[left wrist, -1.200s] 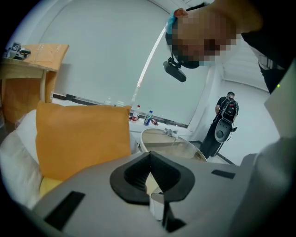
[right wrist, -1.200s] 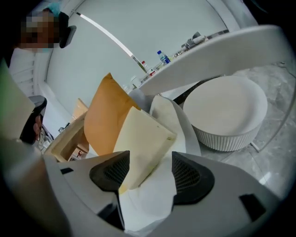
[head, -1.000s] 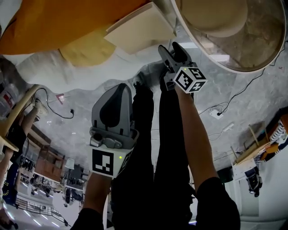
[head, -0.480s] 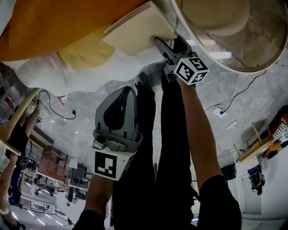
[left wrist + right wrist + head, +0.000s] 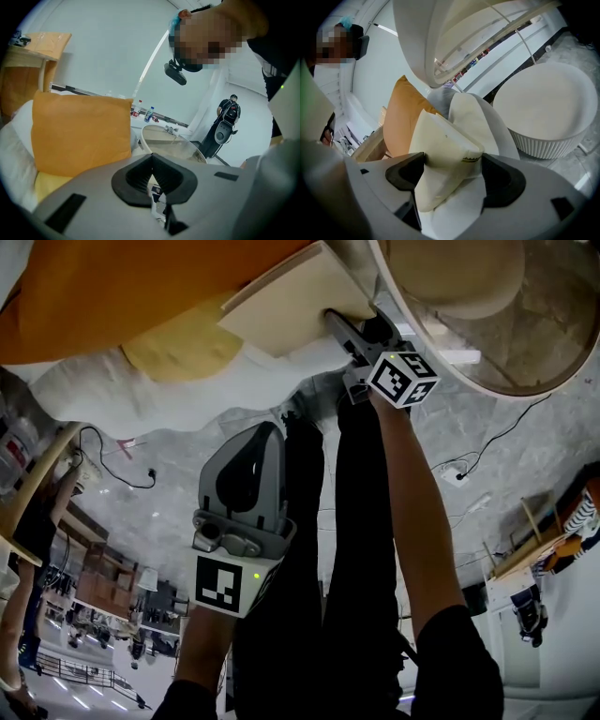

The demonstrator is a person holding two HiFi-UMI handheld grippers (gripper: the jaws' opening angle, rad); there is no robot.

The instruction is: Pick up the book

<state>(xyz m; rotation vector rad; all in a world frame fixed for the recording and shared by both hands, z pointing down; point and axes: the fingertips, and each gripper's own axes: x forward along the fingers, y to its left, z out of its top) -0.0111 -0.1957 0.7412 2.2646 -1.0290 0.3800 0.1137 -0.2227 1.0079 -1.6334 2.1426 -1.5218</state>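
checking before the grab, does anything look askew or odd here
The book lies tilted on the white cloth, one corner jutting out between the right gripper's jaws, which have just been opening. Nothing looks damaged or spilled.

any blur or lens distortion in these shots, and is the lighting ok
Head view: evenly lit and sharp, edges bowed by the wide lens. Left gripper view: black vignette in the corners, orange cushion crisp. Right gripper view: same dark corners, the book close up slightly soft, white ribbed table nearly washed out.
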